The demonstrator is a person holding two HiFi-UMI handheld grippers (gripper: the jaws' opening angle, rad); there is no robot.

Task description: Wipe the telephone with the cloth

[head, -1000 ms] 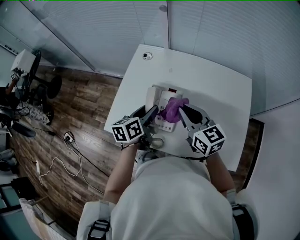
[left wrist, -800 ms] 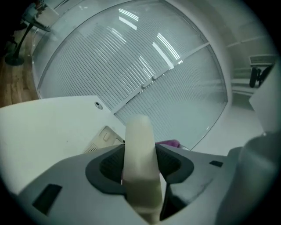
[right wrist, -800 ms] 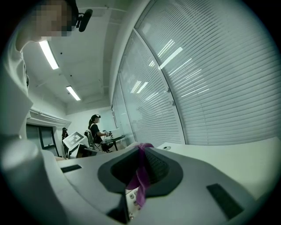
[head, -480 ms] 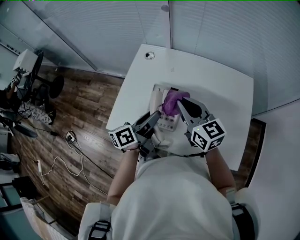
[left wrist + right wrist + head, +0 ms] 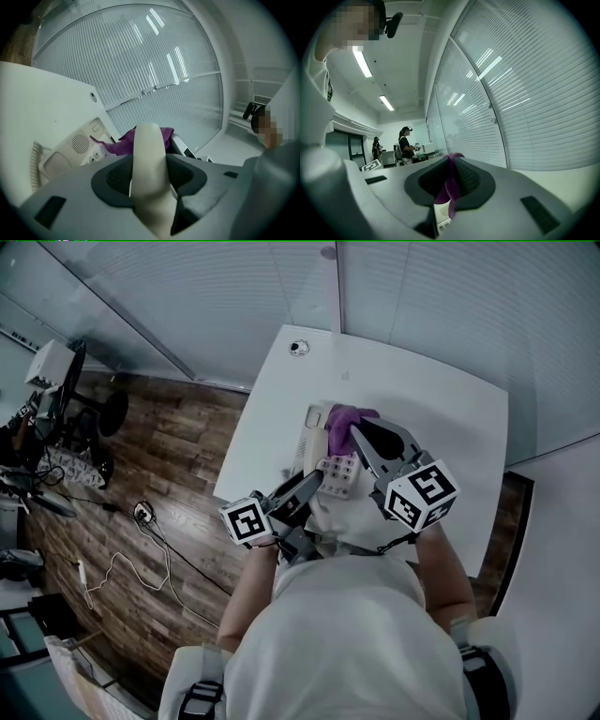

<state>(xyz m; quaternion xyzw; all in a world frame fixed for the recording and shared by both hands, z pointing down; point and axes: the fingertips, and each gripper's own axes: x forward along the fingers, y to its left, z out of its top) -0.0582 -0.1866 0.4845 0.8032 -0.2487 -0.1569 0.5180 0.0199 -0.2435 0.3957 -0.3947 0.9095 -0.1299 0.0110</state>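
A cream desk telephone [image 5: 336,470] stands on the white table [image 5: 450,427]. Its handset [image 5: 149,154] is lifted and my left gripper [image 5: 314,482] is shut on it, near the phone's near left corner. In the left gripper view the handset fills the gap between the jaws, with the phone base [image 5: 77,145] and its speaker grille beyond. A purple cloth [image 5: 341,420] lies over the phone's far end. My right gripper [image 5: 354,432] is shut on it. The right gripper view shows the cloth [image 5: 450,185] pinched thin between the pads, keypad below.
The coiled cord [image 5: 35,159] hangs at the phone's left side. A round cable hole [image 5: 298,347] sits at the table's far left corner. Blinds on glass run behind the table. Wood floor with cables [image 5: 141,517] lies left. Two people [image 5: 405,143] stand far off.
The right gripper has carried the cloth from the keypad toward the phone's far end. The left gripper has drawn back toward the person and rolled, handset still in it.
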